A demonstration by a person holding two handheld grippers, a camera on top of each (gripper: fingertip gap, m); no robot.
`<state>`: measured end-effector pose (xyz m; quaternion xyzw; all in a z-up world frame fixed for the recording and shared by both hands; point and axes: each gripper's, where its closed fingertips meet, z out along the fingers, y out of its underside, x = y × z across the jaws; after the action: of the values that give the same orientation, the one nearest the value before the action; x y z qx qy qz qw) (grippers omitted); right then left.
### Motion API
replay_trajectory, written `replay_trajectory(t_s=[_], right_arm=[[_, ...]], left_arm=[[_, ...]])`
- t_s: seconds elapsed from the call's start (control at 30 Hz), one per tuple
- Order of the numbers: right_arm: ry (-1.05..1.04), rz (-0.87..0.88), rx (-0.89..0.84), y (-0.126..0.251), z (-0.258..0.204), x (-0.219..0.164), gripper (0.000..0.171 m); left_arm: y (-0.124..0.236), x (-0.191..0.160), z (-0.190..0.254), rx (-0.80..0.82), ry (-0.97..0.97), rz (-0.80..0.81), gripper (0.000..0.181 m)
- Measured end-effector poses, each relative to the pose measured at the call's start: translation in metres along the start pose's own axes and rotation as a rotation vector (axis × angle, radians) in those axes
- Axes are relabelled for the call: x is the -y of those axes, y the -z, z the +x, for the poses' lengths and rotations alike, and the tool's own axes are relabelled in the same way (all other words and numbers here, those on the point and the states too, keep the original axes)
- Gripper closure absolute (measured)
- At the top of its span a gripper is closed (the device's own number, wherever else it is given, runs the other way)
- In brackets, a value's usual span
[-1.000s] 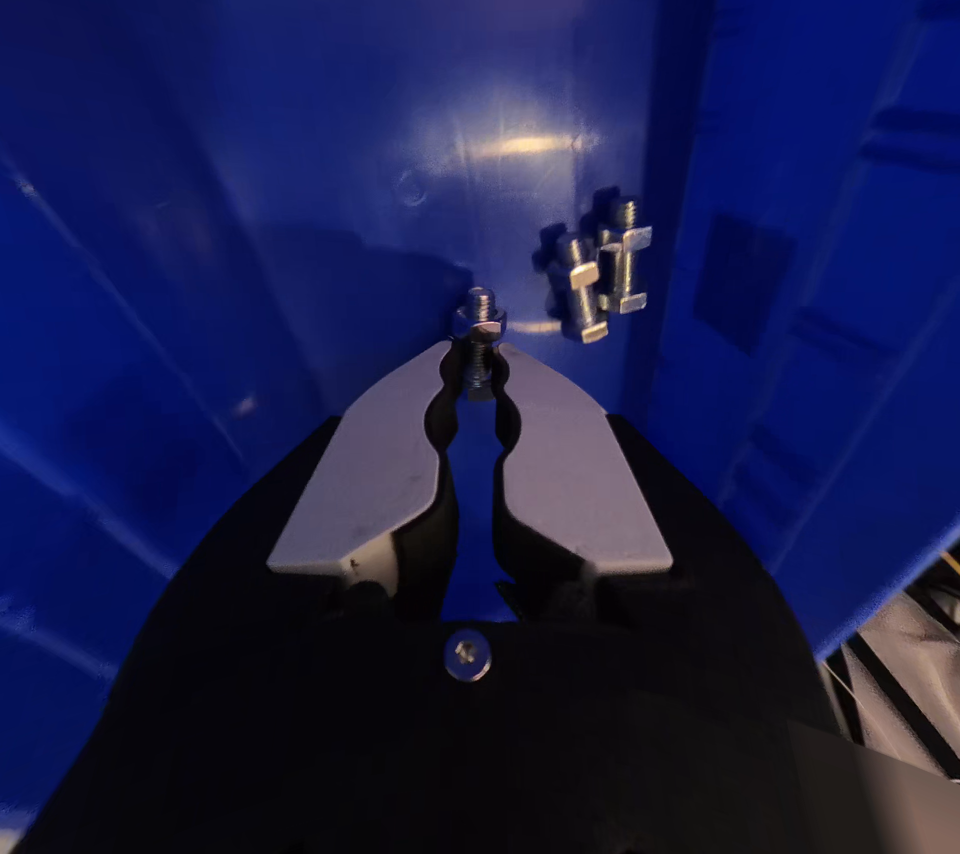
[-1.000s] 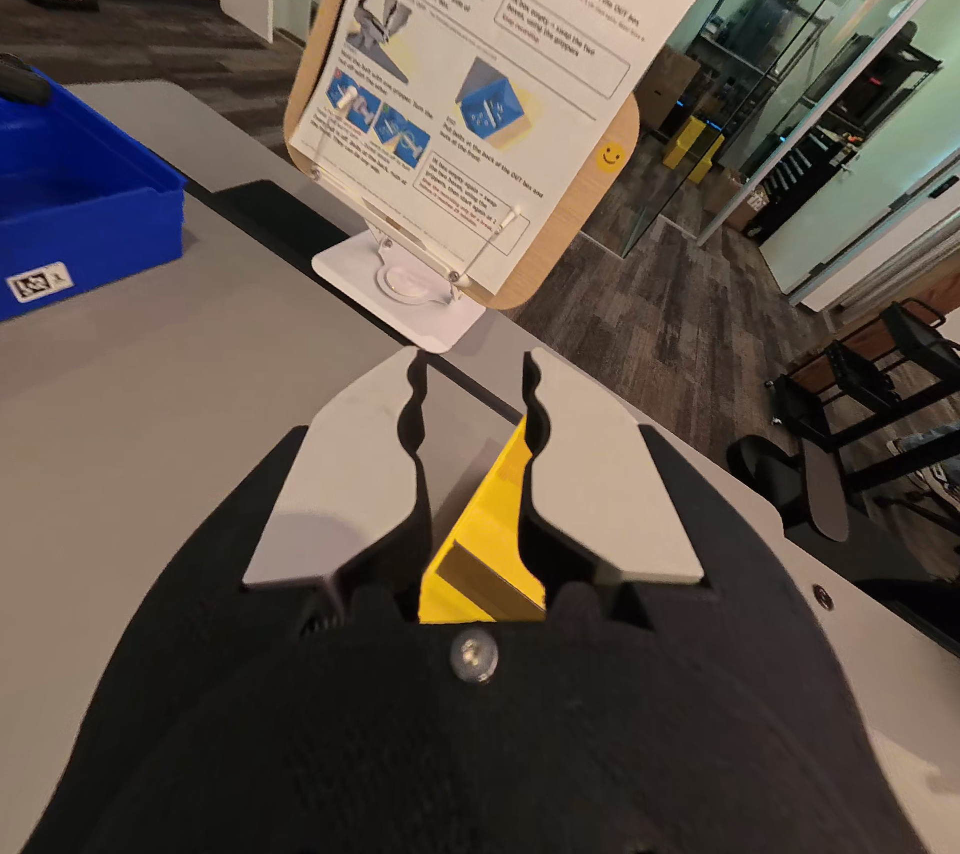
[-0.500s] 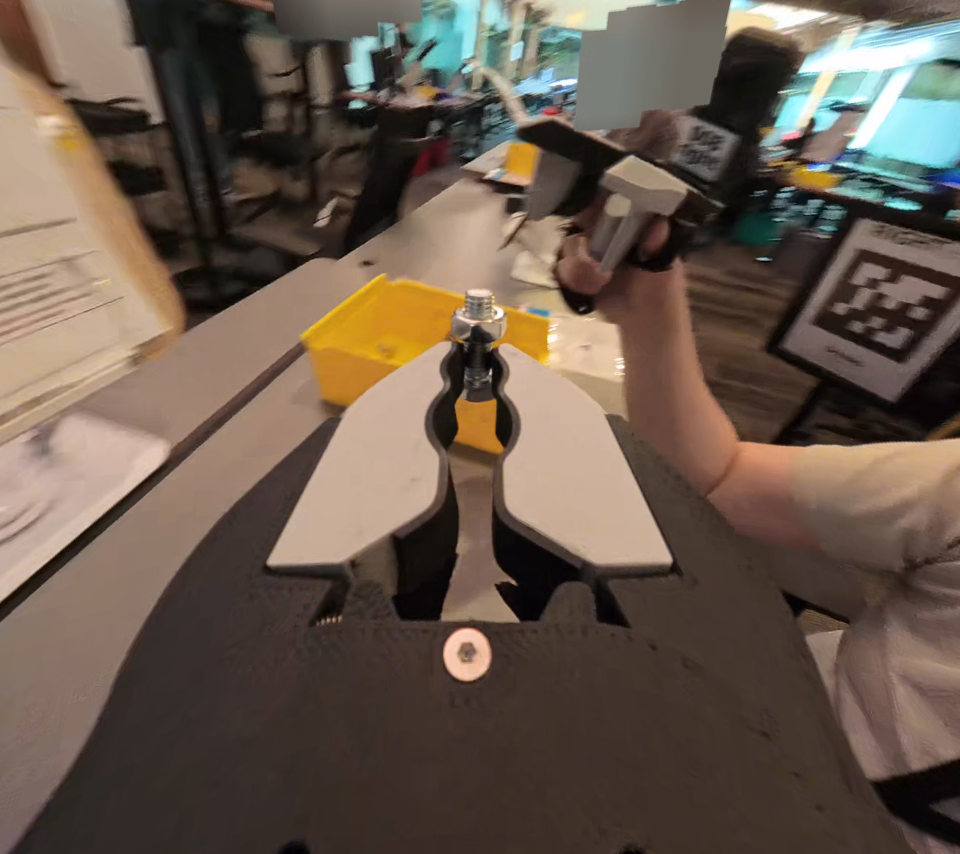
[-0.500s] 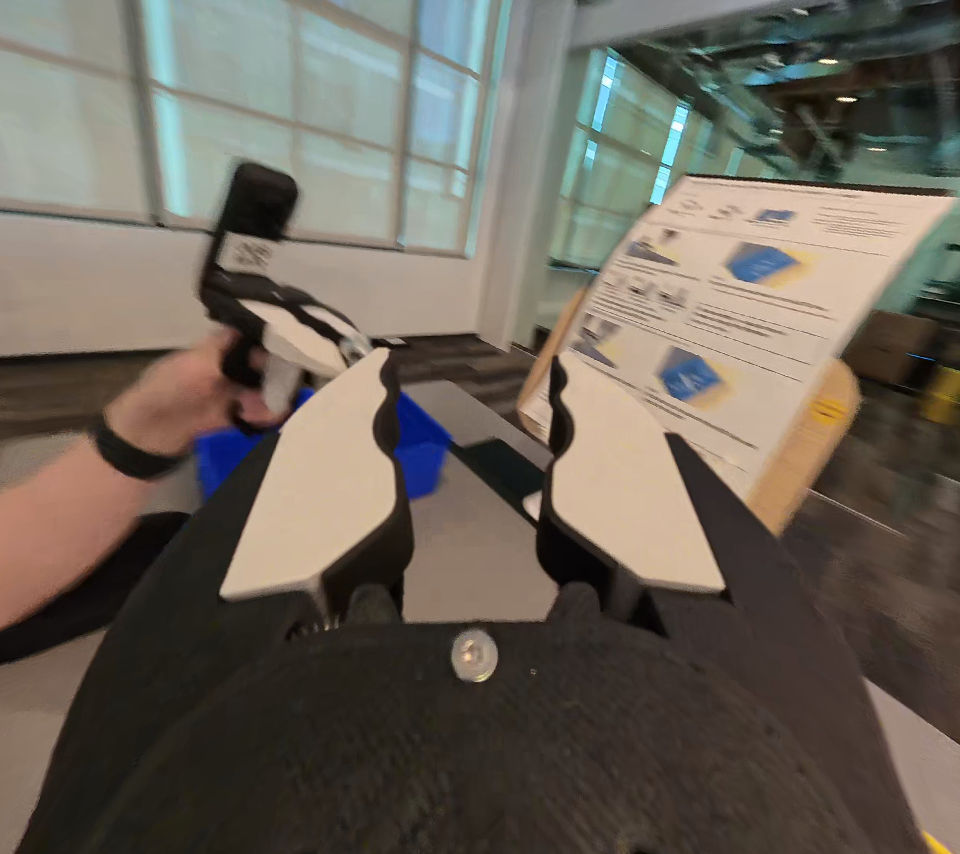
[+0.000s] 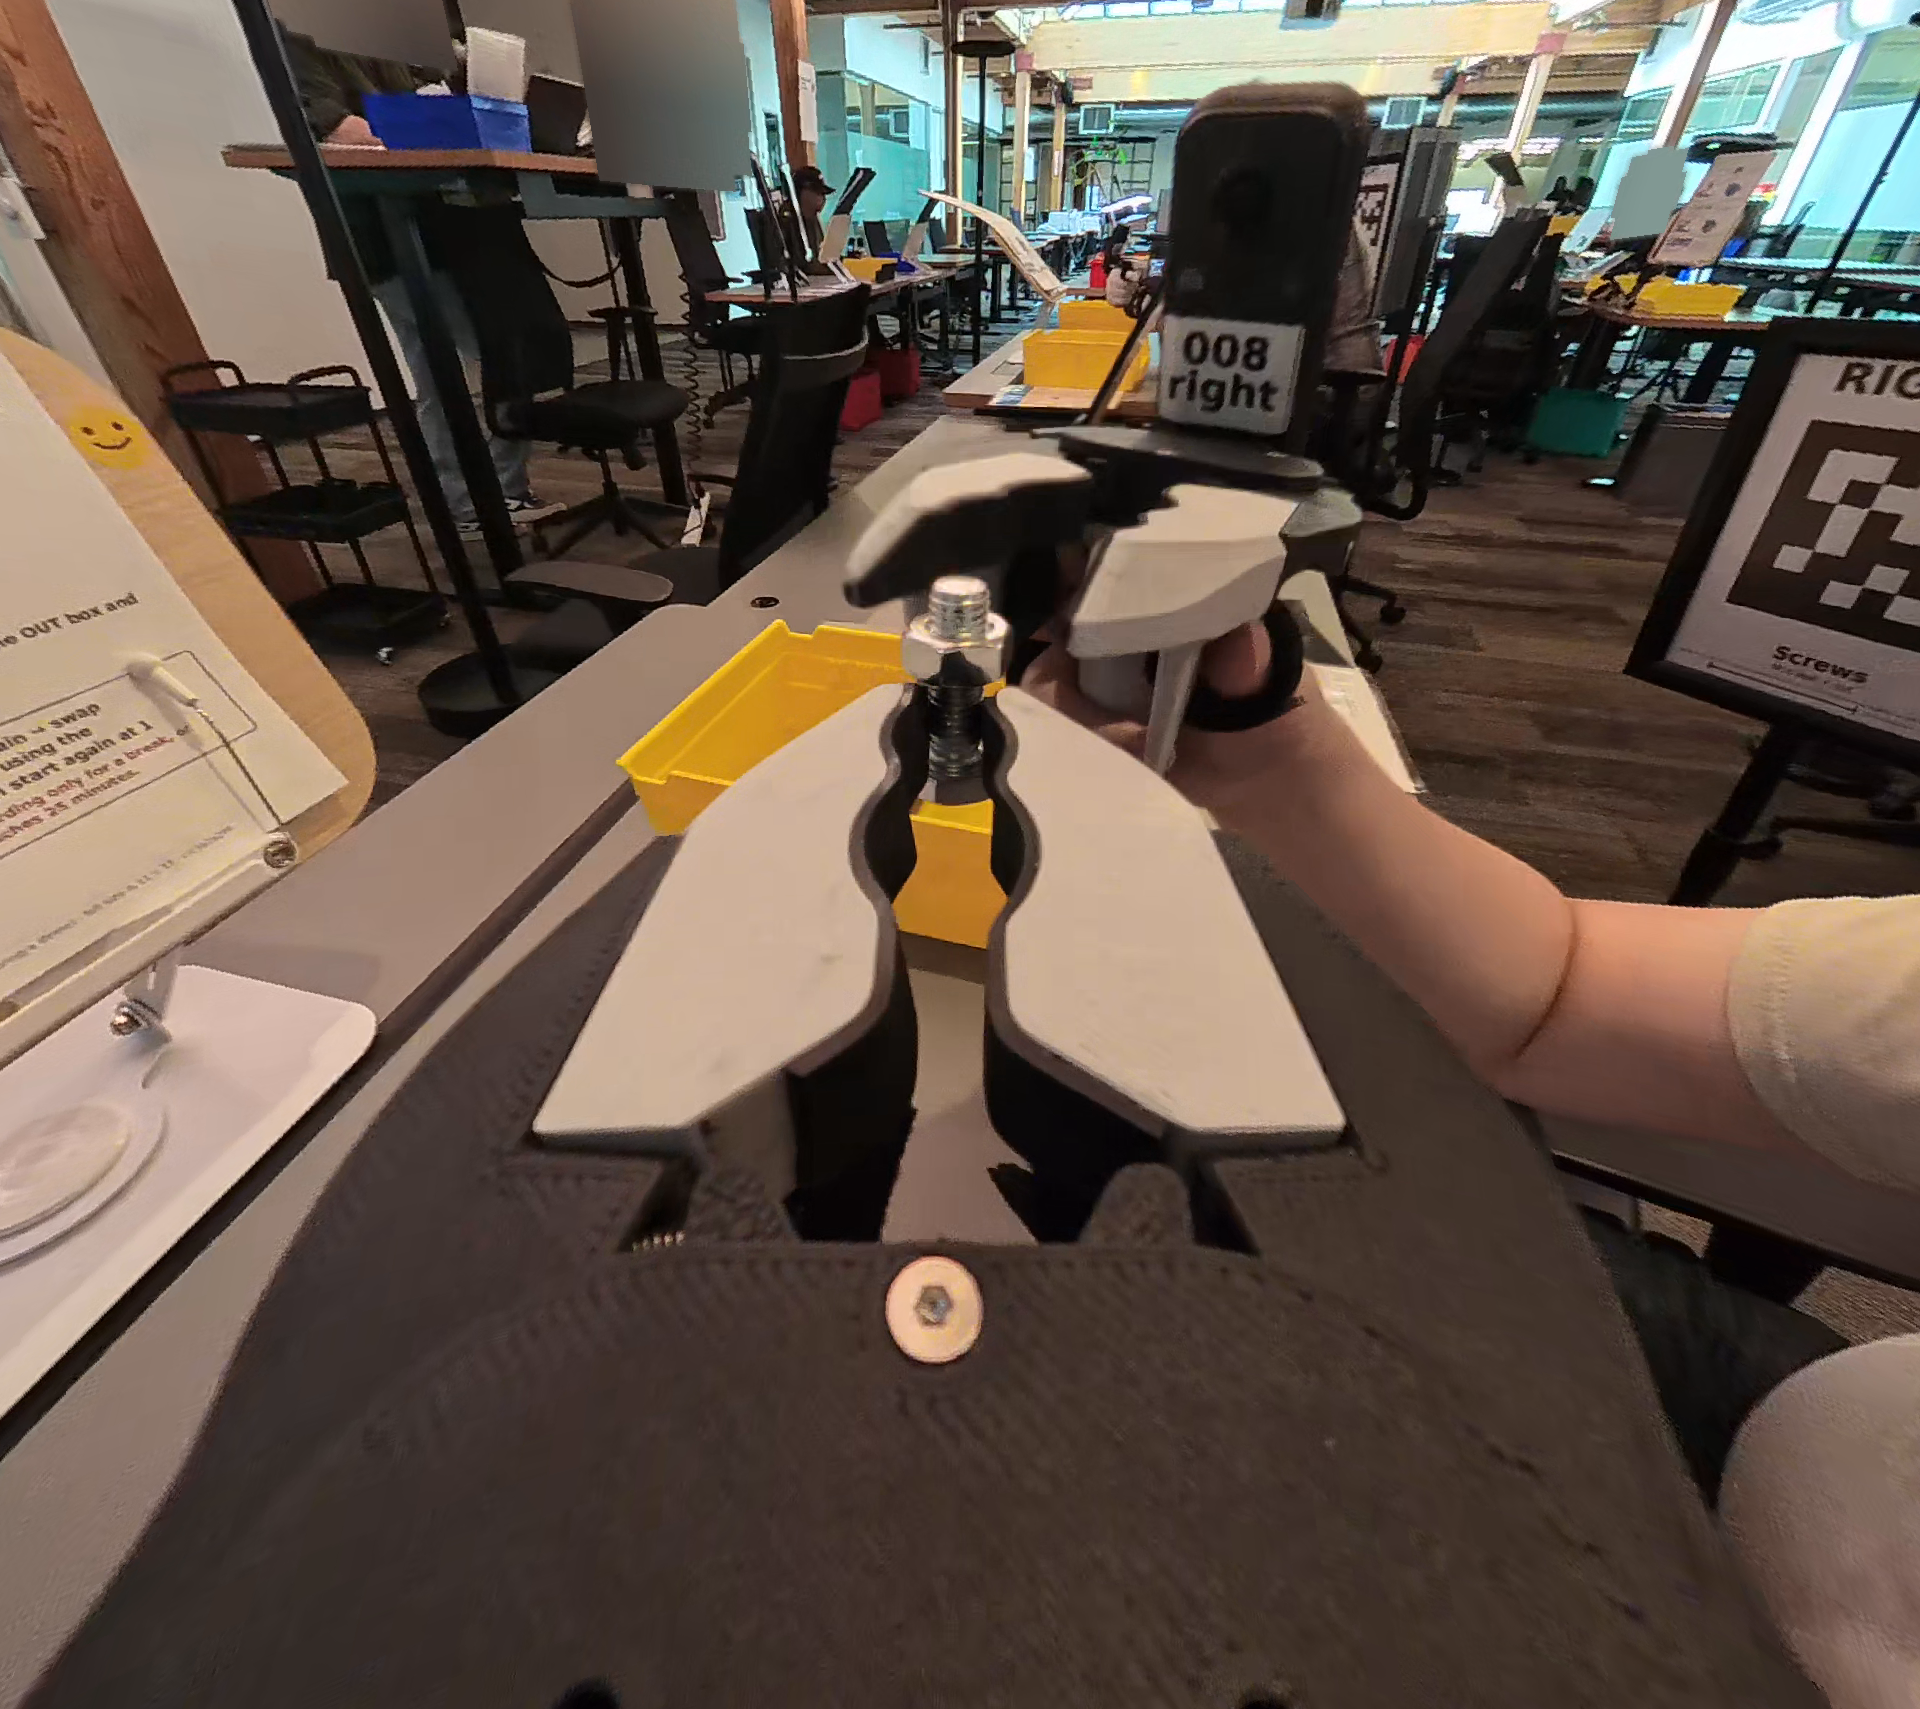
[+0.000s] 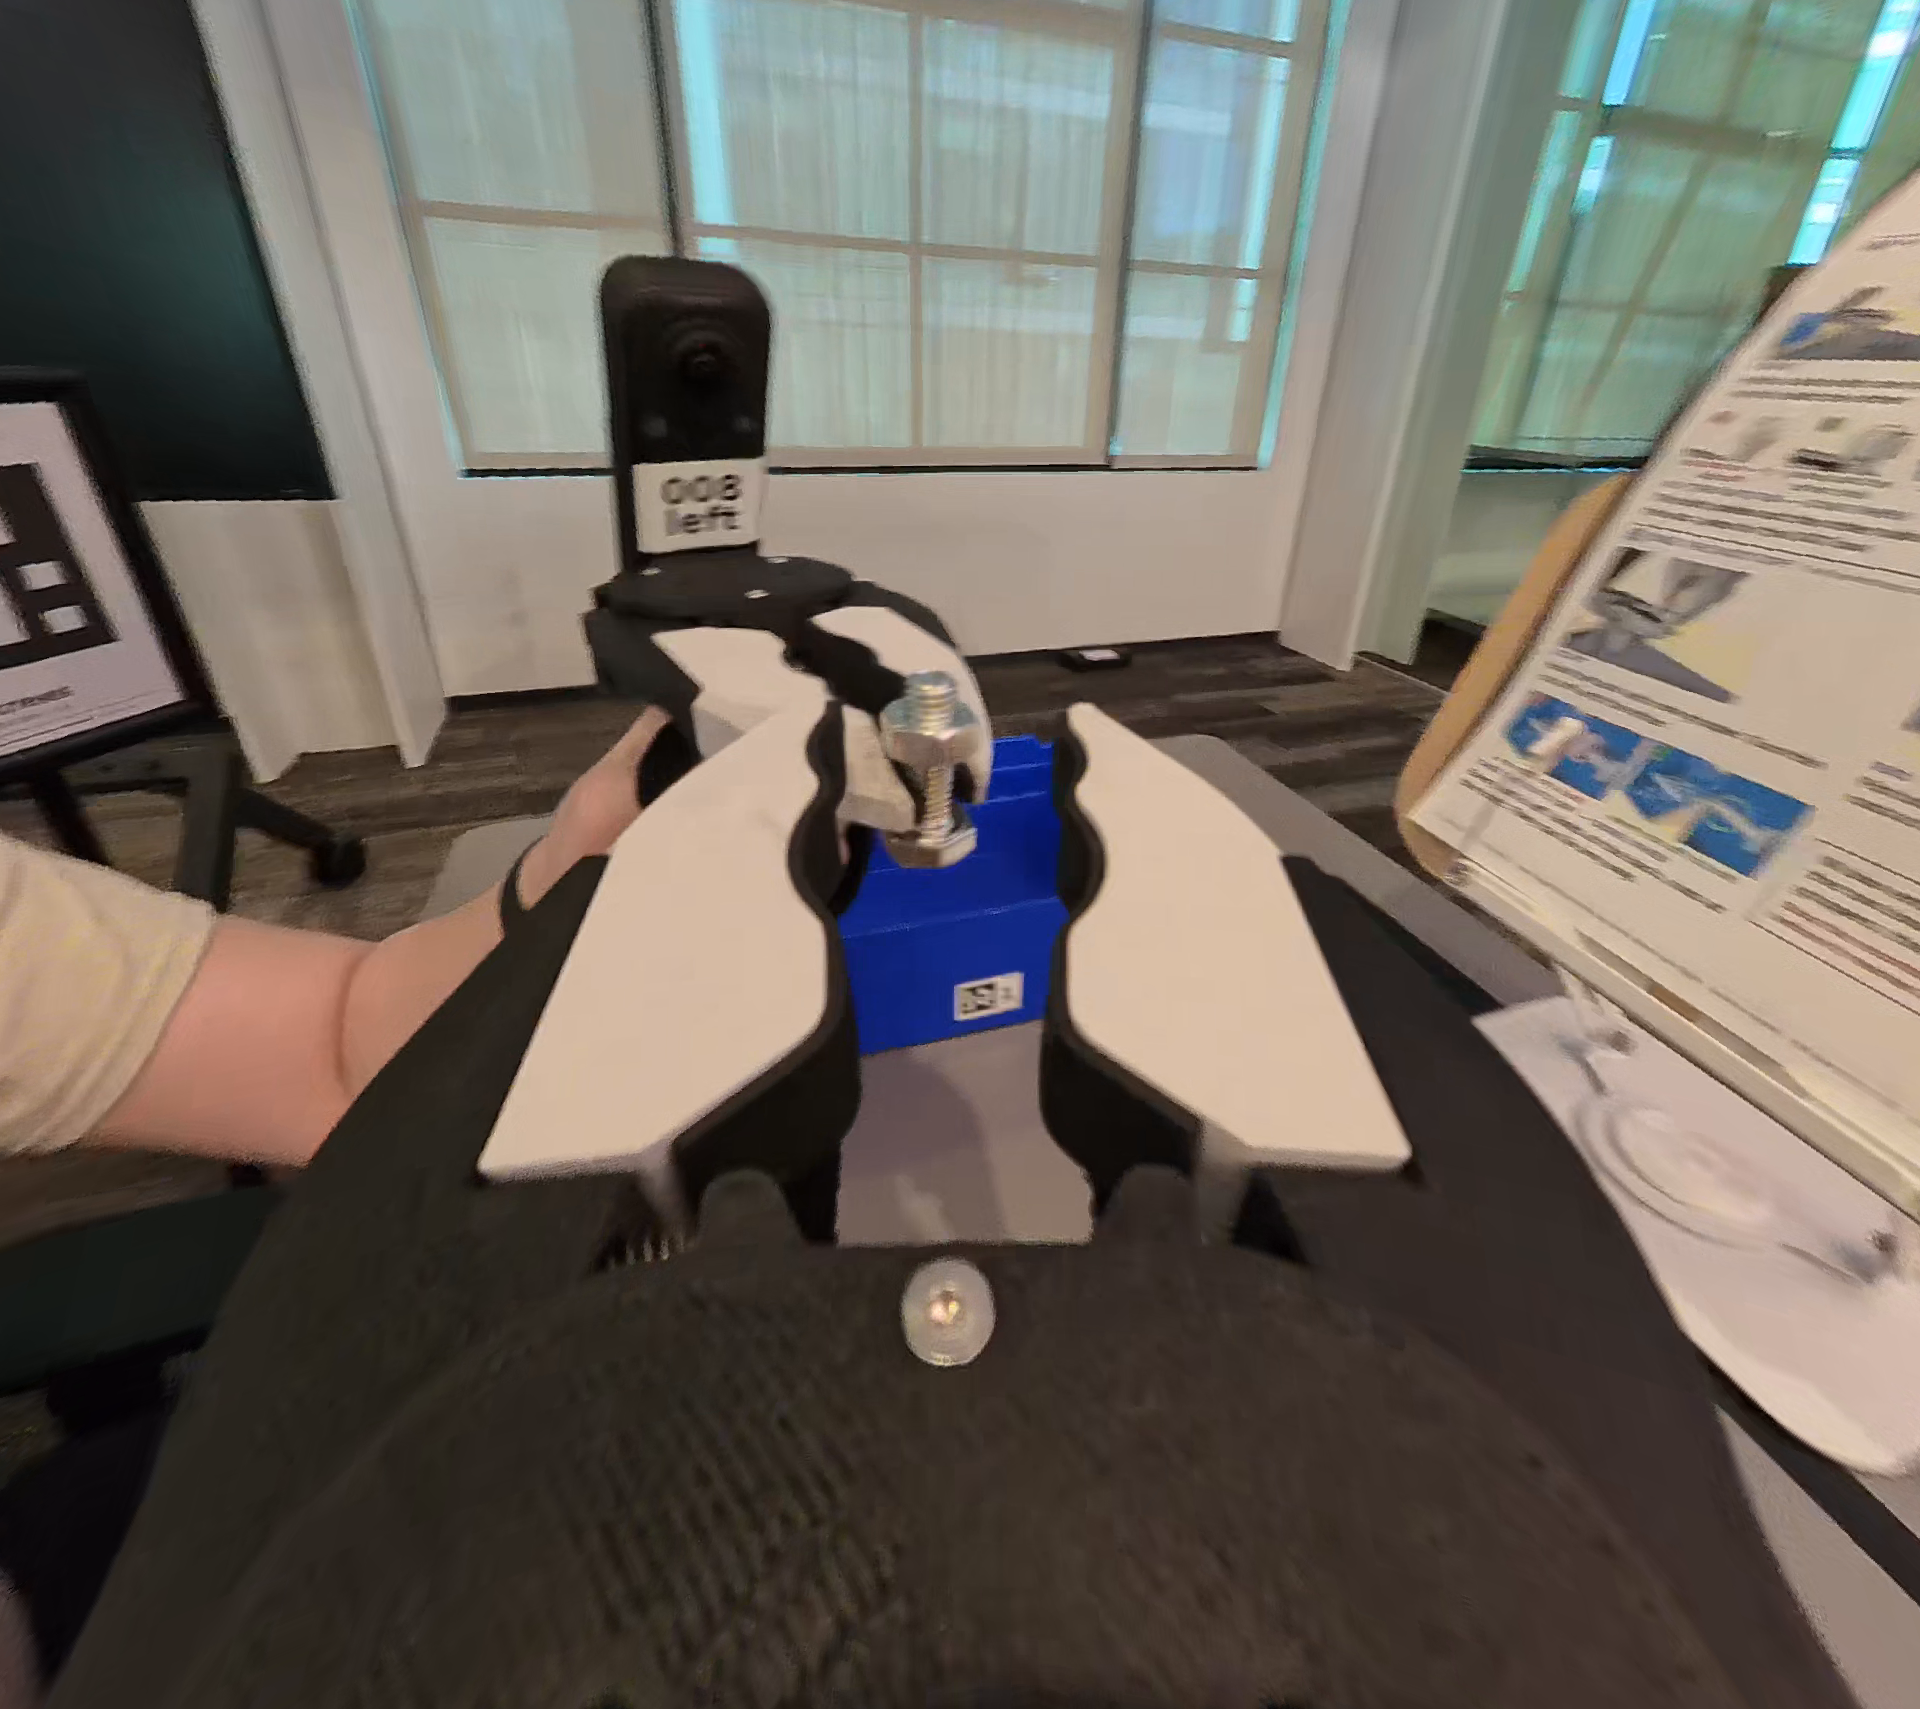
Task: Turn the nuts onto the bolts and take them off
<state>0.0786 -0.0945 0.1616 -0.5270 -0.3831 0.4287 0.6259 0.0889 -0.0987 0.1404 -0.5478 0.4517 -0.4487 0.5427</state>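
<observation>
My left tool (image 5: 954, 750) was clamped on the threaded shank of a bolt (image 5: 957, 724), holding it upright above the table (image 5: 499, 838), with the nut (image 5: 954, 649) sitting high on the thread just above the fingertips and a short stub of thread poking out on top. From the right wrist view the same bolt (image 6: 932, 776) showed its head at the bottom, below the left tool's fingers (image 6: 748, 693), and the nut (image 6: 928, 740) near the top. My right tool (image 6: 940, 760) stood wide, gripping nothing, its two fingers apart on either side of the bolt without touching it. In the left wrist view that right tool (image 5: 1049, 558) faced me just behind the nut. A yellow bin (image 5: 727, 734) lay on the table behind the left tool, and a blue bin (image 6: 951, 953) sat beyond the right one. An instruction board (image 6: 1704, 724) on a stand stood at the table's edge.
</observation>
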Motion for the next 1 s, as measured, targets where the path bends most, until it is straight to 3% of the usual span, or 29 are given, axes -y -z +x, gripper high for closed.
replay_trajectory(t_s=[0.2,0.4,0.43,0.53,0.6,0.7,0.77,1.0], right_arm=[[-0.039,-0.014,0.084,-0.004,-0.012,-0.004,0.153],[-0.115,-0.025,0.126,-0.005,-0.014,-0.006,0.153],[-0.113,-0.02,0.122,-0.006,-0.014,-0.006,0.153],[-0.108,-0.002,0.121,-0.006,-0.014,-0.003,0.153],[-0.108,-0.001,0.129,-0.005,-0.016,-0.001,0.153],[-0.104,-0.01,0.162,-0.004,-0.021,-0.002,0.153],[-0.105,-0.011,0.19,-0.003,-0.024,-0.002,0.153],[-0.113,0.006,0.251,-0.002,-0.032,0.0,0.153]], left_arm=[[0.0,-0.003,0.012,-0.056,-0.037,-0.054,0.172],[0.004,-0.005,0.015,-0.121,0.035,-0.077,0.172],[0.005,-0.006,0.014,-0.129,0.052,-0.081,0.168],[0.006,-0.011,0.007,-0.11,0.099,-0.111,0.134],[0.004,-0.016,0.007,-0.119,0.109,-0.137,0.126],[0.0,-0.014,0.019,-0.2,0.114,-0.099,0.154],[-0.001,-0.013,0.027,-0.257,0.128,-0.088,0.162],[0.0,-0.016,0.036,-0.311,0.091,-0.101,0.162]])
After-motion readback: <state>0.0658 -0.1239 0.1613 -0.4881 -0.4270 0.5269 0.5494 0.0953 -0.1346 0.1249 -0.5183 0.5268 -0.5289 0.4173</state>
